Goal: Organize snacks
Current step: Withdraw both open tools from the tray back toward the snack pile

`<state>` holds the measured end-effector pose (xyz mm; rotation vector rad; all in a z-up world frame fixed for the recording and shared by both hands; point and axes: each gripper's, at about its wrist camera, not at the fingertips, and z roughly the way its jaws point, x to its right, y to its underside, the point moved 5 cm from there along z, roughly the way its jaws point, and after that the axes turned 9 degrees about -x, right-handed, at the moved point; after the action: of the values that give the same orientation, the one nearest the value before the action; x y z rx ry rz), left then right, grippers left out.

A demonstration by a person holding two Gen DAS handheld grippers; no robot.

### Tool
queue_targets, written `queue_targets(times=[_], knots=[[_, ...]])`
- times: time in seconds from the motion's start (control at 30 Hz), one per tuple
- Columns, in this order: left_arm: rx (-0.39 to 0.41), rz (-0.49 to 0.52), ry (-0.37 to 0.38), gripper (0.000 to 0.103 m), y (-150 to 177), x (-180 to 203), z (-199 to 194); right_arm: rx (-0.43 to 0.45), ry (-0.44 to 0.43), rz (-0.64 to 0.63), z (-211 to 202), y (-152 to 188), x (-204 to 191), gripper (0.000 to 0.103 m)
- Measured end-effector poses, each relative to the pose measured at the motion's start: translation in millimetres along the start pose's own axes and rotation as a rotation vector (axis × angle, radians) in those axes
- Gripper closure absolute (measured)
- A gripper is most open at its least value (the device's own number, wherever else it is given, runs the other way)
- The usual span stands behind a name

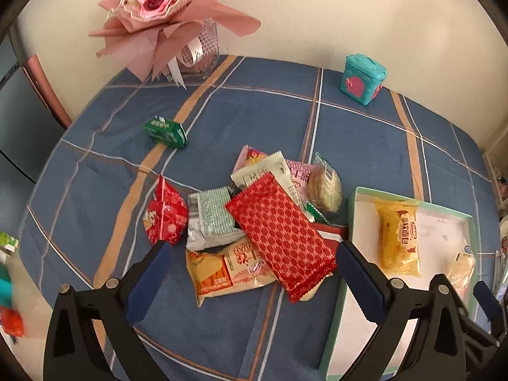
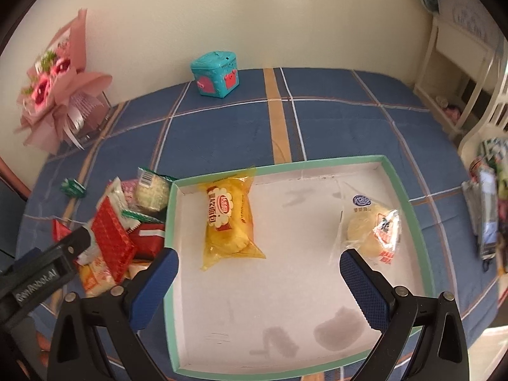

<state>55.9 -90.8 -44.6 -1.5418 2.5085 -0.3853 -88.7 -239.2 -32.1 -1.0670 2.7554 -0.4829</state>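
Note:
A pile of snack packets lies on the blue plaid tablecloth, topped by a red patterned packet (image 1: 281,236) (image 2: 111,238). A small red bag (image 1: 165,214) and a grey-green packet (image 1: 212,219) lie at its left. A green packet (image 1: 165,131) lies apart, farther back. A green-rimmed white tray (image 2: 409,197) (image 1: 350,209) holds a yellow bread packet (image 2: 228,222) (image 1: 398,238) and a clear-wrapped pastry (image 2: 374,231). My left gripper (image 1: 254,257) is open, low over the pile. My right gripper (image 2: 258,265) is open and empty above the tray.
A pink flower bouquet (image 1: 165,16) in a clear vase stands at the back left by the wall. A teal box (image 1: 363,77) (image 2: 217,73) stands at the back. White furniture (image 2: 457,63) and clutter lie off the table's right edge.

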Motion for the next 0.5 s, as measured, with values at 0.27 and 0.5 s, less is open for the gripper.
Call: queue_targets(times=[0.27, 0.5], knots=[[0.018, 0.012, -0.041, 0.001, -1, -6, -1, 0.031, -0.053, 0.021, -3, 1, -10, 0.000], [-0.022, -0.020, -0.061, 0.001, -6, -26, 5, 0.006, -0.099, 0.002, 5, 3, -32, 0.000]])
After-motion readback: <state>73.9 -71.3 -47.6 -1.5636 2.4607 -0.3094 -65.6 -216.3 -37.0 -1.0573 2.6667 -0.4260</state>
